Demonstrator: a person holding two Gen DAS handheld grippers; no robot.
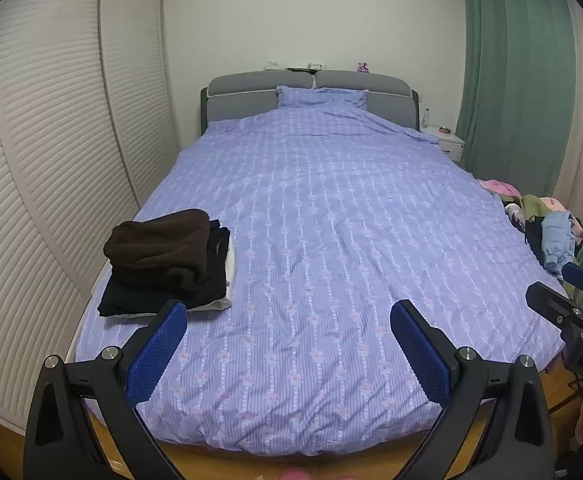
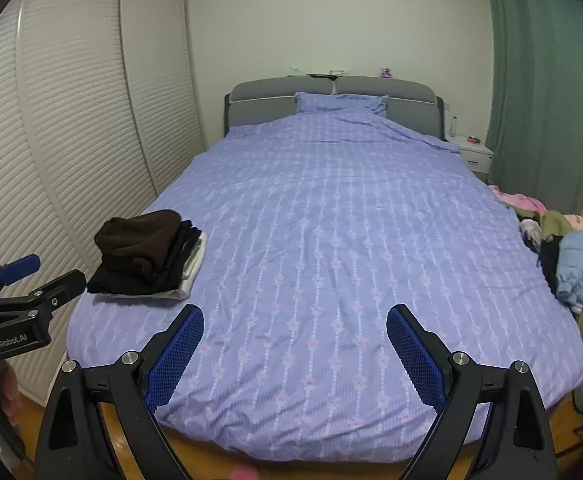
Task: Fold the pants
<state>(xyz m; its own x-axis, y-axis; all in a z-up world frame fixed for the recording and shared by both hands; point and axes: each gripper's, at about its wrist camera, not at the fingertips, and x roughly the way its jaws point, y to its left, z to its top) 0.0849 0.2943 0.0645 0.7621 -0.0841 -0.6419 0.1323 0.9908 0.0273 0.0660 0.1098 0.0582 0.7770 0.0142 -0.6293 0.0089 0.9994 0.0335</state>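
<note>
Left gripper (image 1: 287, 316) and right gripper (image 2: 294, 320) are being held wide open, empty, over the bed's (image 1: 331, 208) foot edge; folded stack (image 1: 163, 260) is lying near its left edge, unfolded pile (image 1: 547, 232) at its right.

Bed (image 1: 311, 220): folded stack (image 1: 163, 260) left, clothes pile (image 1: 547, 232) right.

The middle of the bed (image 1: 311, 220) is bare quilt from the foot edge up to the pillow (image 1: 321, 97). A stack of folded clothes (image 1: 167, 260) blocks the left edge near the foot. A heap of unfolded clothes (image 2: 563, 248) occupies the right edge.
</note>
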